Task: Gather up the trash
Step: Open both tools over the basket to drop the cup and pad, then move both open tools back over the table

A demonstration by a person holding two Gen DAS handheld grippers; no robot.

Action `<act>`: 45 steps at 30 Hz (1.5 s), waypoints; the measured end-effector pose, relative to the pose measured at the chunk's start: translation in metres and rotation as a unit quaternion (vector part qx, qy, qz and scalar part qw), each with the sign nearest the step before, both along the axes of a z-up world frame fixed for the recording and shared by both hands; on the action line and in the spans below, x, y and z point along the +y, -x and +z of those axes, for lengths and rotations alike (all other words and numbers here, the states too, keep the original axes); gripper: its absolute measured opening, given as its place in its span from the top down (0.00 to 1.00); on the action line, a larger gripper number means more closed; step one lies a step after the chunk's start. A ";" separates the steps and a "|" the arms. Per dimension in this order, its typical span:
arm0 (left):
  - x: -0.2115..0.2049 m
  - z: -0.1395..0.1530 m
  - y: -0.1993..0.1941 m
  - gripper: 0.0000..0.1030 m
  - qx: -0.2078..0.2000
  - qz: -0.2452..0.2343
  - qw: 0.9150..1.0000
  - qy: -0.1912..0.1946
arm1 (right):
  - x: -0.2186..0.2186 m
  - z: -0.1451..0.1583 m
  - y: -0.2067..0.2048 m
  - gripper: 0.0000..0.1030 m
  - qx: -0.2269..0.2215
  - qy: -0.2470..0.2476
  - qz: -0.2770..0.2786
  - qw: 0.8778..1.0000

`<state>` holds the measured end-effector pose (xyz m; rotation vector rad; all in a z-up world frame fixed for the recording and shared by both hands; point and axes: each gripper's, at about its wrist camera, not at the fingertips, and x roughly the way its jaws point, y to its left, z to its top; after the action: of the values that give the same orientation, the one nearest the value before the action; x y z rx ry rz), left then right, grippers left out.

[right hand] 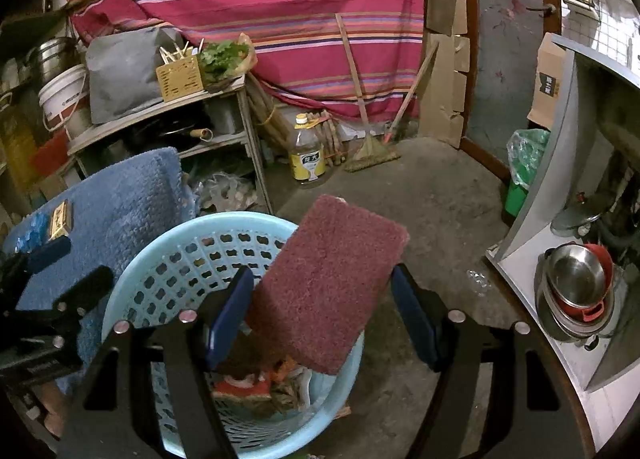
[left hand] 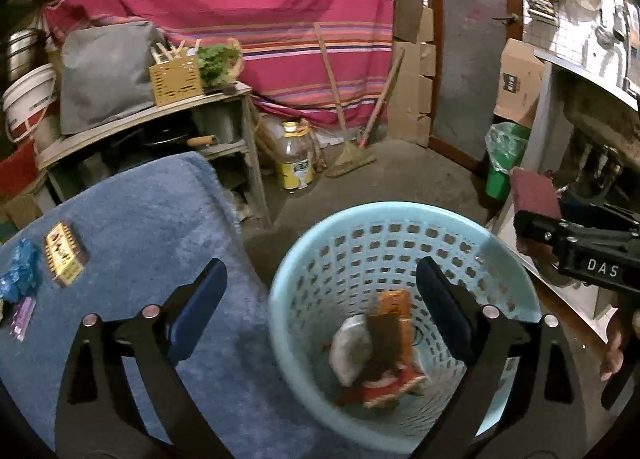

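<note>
A light blue perforated basket [left hand: 360, 227] stands on the floor with trash in it: a blurred orange-brown packet [left hand: 390, 325], white paper [left hand: 352, 347] and a red wrapper [left hand: 384, 383]. My left gripper [left hand: 322, 311] hangs open over the basket with nothing between its pads. My right gripper [right hand: 324, 315] is shut on a maroon scouring pad [right hand: 328, 279], tilted above the basket's near right rim [right hand: 352, 363]. That pad [left hand: 534, 191] also shows at the right of the left wrist view. A small yellow box [left hand: 64, 253], a blue crumpled piece [left hand: 20, 271] and a purple scrap [left hand: 22, 317] lie on a blue towel [left hand: 140, 219].
Left of the basket, the blue towel covers a raised surface. A shelf [left hand: 160, 115] with a grey bag stands behind it. An oil bottle [left hand: 294, 155] and a broom [left hand: 352, 157] rest by the striped cloth. A green bin [left hand: 502, 163] and a counter with metal bowls [right hand: 576, 287] are at right.
</note>
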<state>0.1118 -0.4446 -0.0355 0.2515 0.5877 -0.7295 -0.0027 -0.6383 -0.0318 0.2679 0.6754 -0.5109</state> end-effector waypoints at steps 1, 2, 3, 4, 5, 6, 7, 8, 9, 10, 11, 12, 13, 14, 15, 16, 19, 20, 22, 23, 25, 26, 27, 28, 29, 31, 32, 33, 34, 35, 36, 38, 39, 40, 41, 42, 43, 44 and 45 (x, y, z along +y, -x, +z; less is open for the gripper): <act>0.007 0.001 -0.003 0.10 0.001 0.007 1.000 0.003 | 0.002 0.000 -0.002 0.32 0.001 0.001 0.002 1.000; 0.016 0.002 -0.006 0.10 0.001 0.017 1.000 0.006 | 0.005 0.000 -0.005 0.32 0.001 0.002 0.005 1.000; 0.021 0.004 -0.008 0.09 0.001 0.024 1.000 0.008 | 0.010 0.001 -0.009 0.32 0.003 0.004 0.011 1.000; 0.031 0.005 -0.011 0.08 0.001 0.036 0.999 0.011 | 0.015 0.001 -0.013 0.32 0.005 0.006 0.017 1.000; 0.038 0.007 -0.013 0.07 0.000 0.044 0.999 0.013 | 0.021 0.001 -0.018 0.32 0.008 0.011 0.025 1.000; 0.045 0.009 -0.015 0.07 -0.001 0.051 0.999 0.015 | 0.026 0.001 -0.022 0.32 0.010 0.014 0.031 0.999; 0.055 0.010 -0.018 0.06 -0.002 0.060 0.998 0.016 | 0.030 0.001 -0.026 0.31 0.013 0.016 0.036 0.999; 0.066 0.012 -0.021 0.06 -0.004 0.070 0.997 0.016 | 0.035 0.001 -0.029 0.31 0.015 0.018 0.040 0.999; 0.075 0.013 -0.023 0.06 -0.005 0.077 0.997 0.016 | 0.040 0.001 -0.033 0.31 0.018 0.018 0.045 0.999; 0.083 0.014 -0.025 0.06 -0.007 0.083 0.996 0.016 | 0.045 0.001 -0.036 0.31 0.020 0.017 0.048 0.998; 0.093 0.015 -0.027 0.06 -0.009 0.091 0.996 0.015 | 0.047 0.000 -0.038 0.31 0.023 0.016 0.050 0.998; 0.103 0.016 -0.029 0.06 -0.011 0.098 0.995 0.014 | 0.049 -0.001 -0.040 0.31 0.027 0.014 0.051 0.998; 0.116 0.016 -0.032 0.06 -0.014 0.108 0.994 0.013 | 0.051 -0.001 -0.043 0.30 0.031 0.012 0.051 0.998; 0.126 0.016 -0.035 0.06 -0.016 0.115 0.993 0.011 | 0.053 -0.002 -0.044 0.27 0.034 0.010 0.051 0.998; 0.136 0.015 -0.038 0.06 -0.016 0.123 0.992 0.008 | 0.055 -0.004 -0.048 0.24 0.039 0.007 0.049 0.998; 0.151 0.015 -0.044 0.06 -0.015 0.134 0.991 0.005 | 0.057 -0.004 -0.051 0.20 0.043 0.006 0.047 0.998; 0.184 0.014 -0.056 0.05 -0.016 0.157 0.987 -0.002 | 0.061 -0.007 -0.057 0.15 0.054 0.010 0.042 0.998; 0.192 0.014 -0.060 0.05 -0.018 0.164 0.986 -0.006 | 0.063 -0.007 -0.059 0.15 0.058 0.012 0.039 0.997; 0.214 0.013 -0.067 0.05 -0.023 0.181 0.983 -0.013 | 0.065 -0.006 -0.061 0.15 0.057 0.012 0.035 0.998; 0.224 0.013 -0.071 0.05 -0.025 0.191 0.981 -0.016 | 0.070 -0.004 -0.064 0.15 0.051 0.012 0.034 0.998; 0.247 0.013 -0.082 0.05 -0.025 0.210 0.977 -0.016 | 0.078 0.001 -0.069 0.15 0.039 0.014 0.038 0.998; 0.258 0.013 -0.088 0.05 -0.024 0.219 0.975 -0.015 | 0.086 0.004 -0.073 0.15 0.030 0.017 0.041 0.999; 0.265 0.012 -0.091 0.05 -0.023 0.224 0.974 -0.014 | 0.090 0.006 -0.076 0.15 0.025 0.018 0.044 0.999; 0.274 0.009 -0.095 0.05 -0.022 0.231 0.973 -0.014 | 0.097 0.008 -0.081 0.15 0.017 0.019 0.050 0.998; 0.284 0.006 -0.100 0.05 -0.021 0.239 0.971 -0.015 | 0.107 0.010 -0.087 0.15 0.009 0.021 0.056 0.998; 0.301 0.000 -0.105 0.05 -0.019 0.252 0.967 -0.013 | 0.122 0.012 -0.096 0.15 -0.006 0.023 0.068 0.997; 0.311 -0.005 -0.108 0.05 -0.016 0.257 0.966 -0.014 | 0.130 0.013 -0.100 0.15 -0.014 0.023 0.074 0.997; 0.315 -0.007 -0.109 0.05 -0.014 0.261 0.965 -0.016 | 0.141 0.013 -0.108 0.15 -0.025 0.020 0.080 0.996; 0.323 -0.011 -0.112 0.05 -0.013 0.269 0.963 -0.022 | 0.148 0.014 -0.110 0.15 -0.034 0.018 0.084 0.996; 0.328 -0.013 -0.116 0.05 -0.014 0.276 0.961 -0.027 | 0.155 0.013 -0.116 0.15 -0.043 0.013 0.092 0.995; 0.336 -0.015 -0.119 0.05 -0.015 0.285 0.958 -0.031 | 0.167 0.011 -0.127 0.15 -0.043 0.008 0.104 0.994; 0.350 -0.018 -0.126 0.05 -0.012 0.294 0.955 -0.032 | 0.184 0.010 -0.142 0.15 -0.043 0.007 0.114 0.993; 0.355 -0.018 -0.127 0.05 -0.011 0.299 0.954 -0.032 | 0.191 0.010 -0.146 0.15 -0.048 0.005 0.120 0.992; 0.364 -0.018 -0.130 0.05 -0.010 0.305 0.952 -0.031 | 0.201 0.007 -0.153 0.15 -0.055 0.001 0.129 0.990; 0.371 -0.018 -0.134 0.05 -0.009 0.308 0.951 -0.031 | 0.206 0.006 -0.157 0.15 -0.054 -0.001 0.134 0.990; 0.376 -0.019 -0.137 0.05 -0.008 0.309 0.951 -0.033 | 0.214 0.001 -0.167 0.15 -0.046 -0.002 0.140 0.989; 0.383 -0.021 -0.142 0.05 -0.006 0.311 0.950 -0.036 | 0.222 -0.002 -0.178 0.15 -0.035 -0.003 0.143 0.989; 0.388 -0.023 -0.146 0.05 -0.004 0.314 0.949 -0.038 | 0.227 -0.003 -0.184 0.15 -0.032 -0.004 0.147 0.989; 0.392 -0.025 -0.151 0.05 0.000 0.319 0.947 -0.039 | 0.237 -0.005 -0.195 0.15 -0.032 -0.005 0.158 0.987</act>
<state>0.2629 -0.0530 -0.0602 0.1206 0.6515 -0.0793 0.1918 -0.4011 -0.0365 0.1810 0.6435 -0.1942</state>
